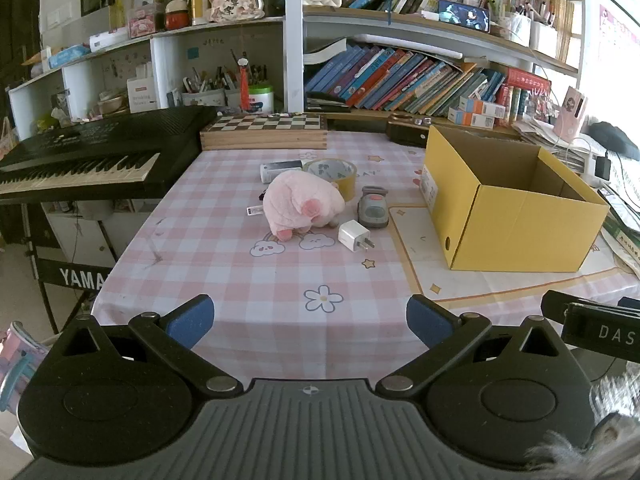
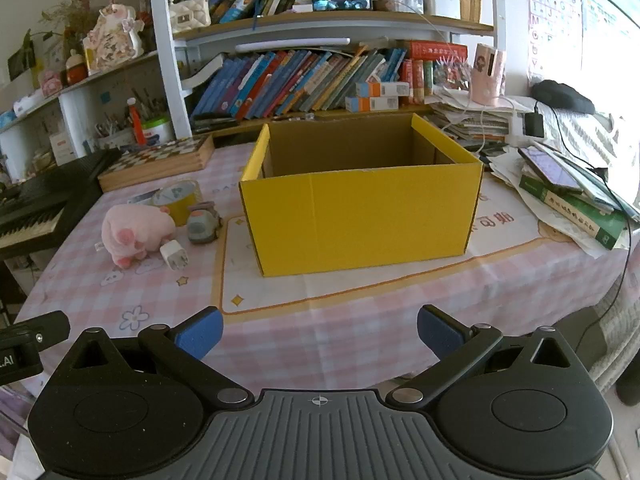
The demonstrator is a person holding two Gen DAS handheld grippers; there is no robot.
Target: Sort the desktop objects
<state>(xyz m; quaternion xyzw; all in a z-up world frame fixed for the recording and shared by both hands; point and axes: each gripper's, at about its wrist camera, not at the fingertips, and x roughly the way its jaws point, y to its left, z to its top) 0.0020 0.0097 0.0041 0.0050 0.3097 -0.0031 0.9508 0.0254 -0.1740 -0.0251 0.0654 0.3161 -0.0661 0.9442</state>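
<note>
Both the left tool (image 1: 310,322) and right tool (image 2: 320,330) hover spread wide and empty at the desk (image 1: 224,280) edge. The pink plush (image 1: 302,204), charger (image 1: 354,236) and tape roll (image 1: 334,172) cluster just beside the open yellow box (image 2: 360,216), likely their destination.

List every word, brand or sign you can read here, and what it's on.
"YAMA", cut off: keyboard stand.
"DAS", cut off: right tool.
"AI", cut off: left tool.
"A B C..." letters: wall chart.
Book spines, box label, plush tag: too small to read.
</note>
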